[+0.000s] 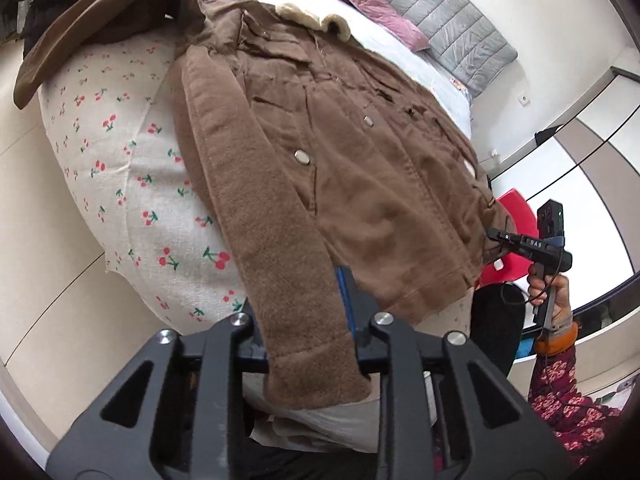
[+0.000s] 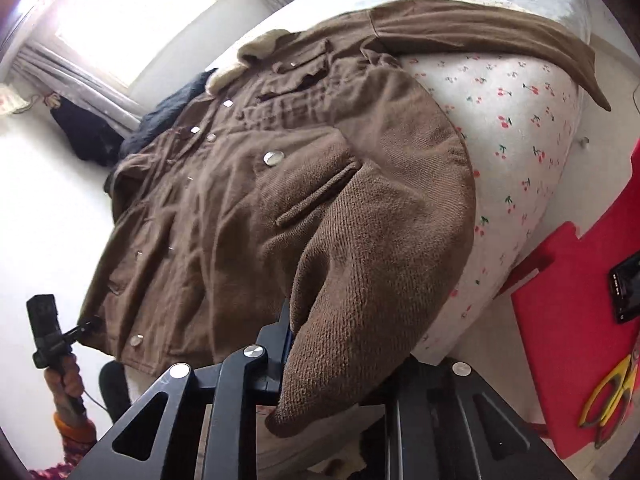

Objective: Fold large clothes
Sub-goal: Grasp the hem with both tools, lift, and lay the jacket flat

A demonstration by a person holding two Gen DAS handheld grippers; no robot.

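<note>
One brown jacket (image 1: 340, 160) is lying spread on the cherry-print bed cover (image 1: 120, 152). Two grippers are working it: the left gripper (image 1: 308, 344) and right gripper (image 2: 320, 364) are each clamping one sleeve cuff.

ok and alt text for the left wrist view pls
The left gripper is closed on the sleeve cuff of a brown jacket, which lies buttoned and front up on a cherry-print sheet. At the right edge, a hand holds the right gripper at the jacket's hem corner.
</note>
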